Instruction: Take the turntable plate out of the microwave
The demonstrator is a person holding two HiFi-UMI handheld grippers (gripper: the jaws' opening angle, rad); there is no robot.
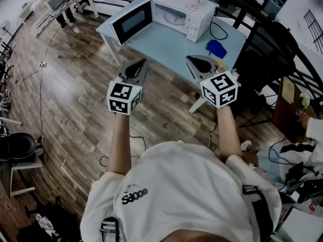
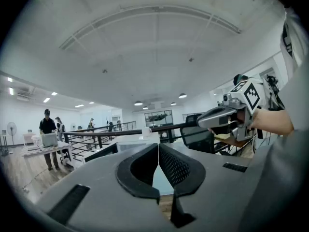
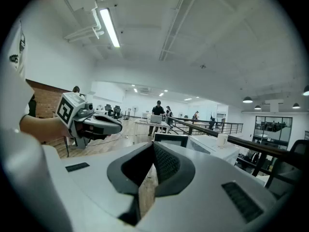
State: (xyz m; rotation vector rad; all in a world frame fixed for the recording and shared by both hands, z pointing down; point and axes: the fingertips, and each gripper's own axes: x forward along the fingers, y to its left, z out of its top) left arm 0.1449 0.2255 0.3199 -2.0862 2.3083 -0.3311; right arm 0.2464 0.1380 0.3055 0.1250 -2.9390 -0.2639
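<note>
My left gripper (image 1: pixel 142 64) and right gripper (image 1: pixel 191 59) are pressed together, empty. I should step closer, spread one, and pinch the round pale turntable plate (image 1: pixel 175 17) inside the open white microwave (image 1: pixel 199 14)

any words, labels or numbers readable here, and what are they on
No text reads surely enough to quote.
Shirt: a dark print, upside down in the head view, too blurred to quote.
Microwave: marks on the control panel are too small to read.
Left gripper and right gripper: only black-and-white square markers, no words.
</note>
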